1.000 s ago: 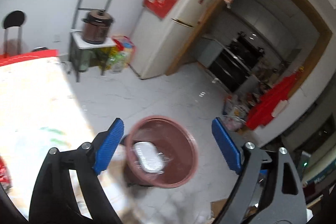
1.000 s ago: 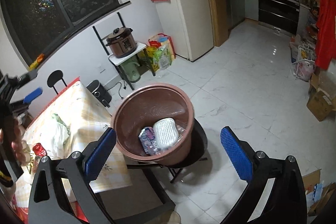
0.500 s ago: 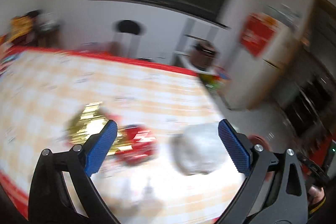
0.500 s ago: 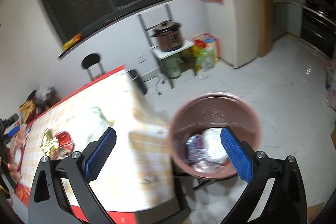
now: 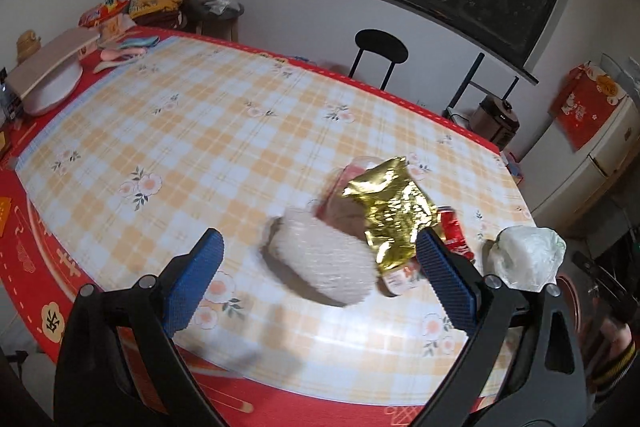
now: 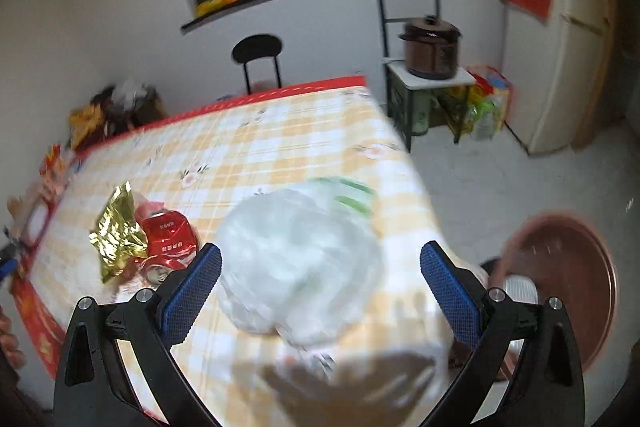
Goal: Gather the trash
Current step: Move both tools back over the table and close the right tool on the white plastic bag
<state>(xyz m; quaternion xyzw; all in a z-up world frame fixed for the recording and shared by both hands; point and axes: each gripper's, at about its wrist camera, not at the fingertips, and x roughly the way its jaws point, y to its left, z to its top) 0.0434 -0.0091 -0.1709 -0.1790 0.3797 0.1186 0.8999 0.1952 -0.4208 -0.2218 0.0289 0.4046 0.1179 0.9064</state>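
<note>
On the checked tablecloth (image 5: 224, 131) lies a white ribbed container (image 5: 320, 263), with a crumpled gold foil wrapper (image 5: 394, 211), a red packet (image 5: 452, 231) and a white plastic bag (image 5: 524, 255) to its right. My left gripper (image 5: 318, 287) hovers open over the white container, its blue pads apart from it. In the right wrist view my right gripper (image 6: 320, 291) stands open above the white plastic bag (image 6: 300, 259), not touching it. The gold wrapper (image 6: 116, 231) and red packet (image 6: 170, 239) lie to the left. A brown bin (image 6: 568, 275) with trash stands on the floor at right.
A black chair (image 5: 380, 51) stands behind the table. Boxes, snack bags and a white dish (image 5: 48, 87) crowd the table's far left corner. A brown cooker (image 6: 432, 49) sits on a small stand beside a white fridge (image 6: 560, 39). A person's hand (image 5: 616, 343) shows at the right edge.
Both grippers swung left from above the brown bin to over the table. The left now faces the white container, the right the plastic bag. Both stay open and empty.
</note>
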